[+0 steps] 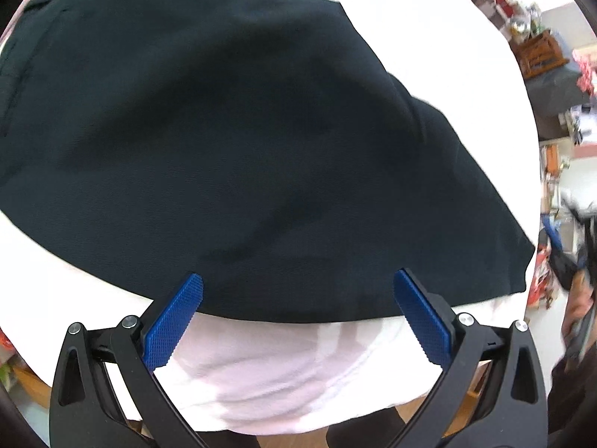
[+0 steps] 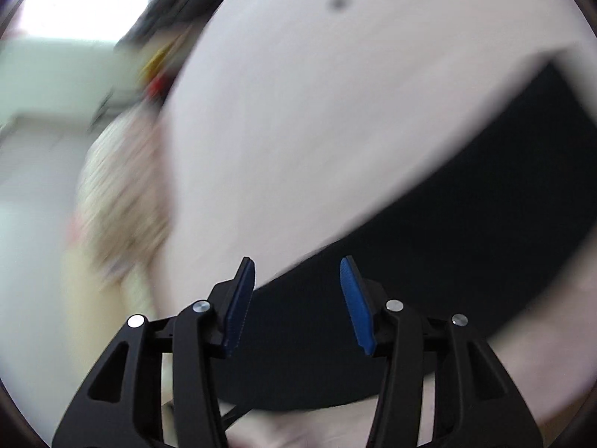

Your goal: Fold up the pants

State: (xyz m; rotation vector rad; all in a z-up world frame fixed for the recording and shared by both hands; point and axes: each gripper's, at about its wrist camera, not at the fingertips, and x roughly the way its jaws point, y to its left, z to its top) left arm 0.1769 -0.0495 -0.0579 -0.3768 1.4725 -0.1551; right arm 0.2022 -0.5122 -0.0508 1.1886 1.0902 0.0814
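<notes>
Now dark pants (image 1: 224,142) flat beneath both released tools, left (image 1: 298,295) and right (image 2: 297,283).

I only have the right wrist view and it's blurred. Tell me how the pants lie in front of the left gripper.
Observer: In the left wrist view the dark pants lie flat on the white tablecloth, their near edge between the left gripper's fingertips.
Operator: Report whether the left one is gripping them.
Observer: No. Its jaws stand wide apart, and the blue pads pinch no cloth.
Operator: Say what's past the table on that side.
Observer: Cluttered shelves beyond the far right edge; too blurred to name items.
</notes>
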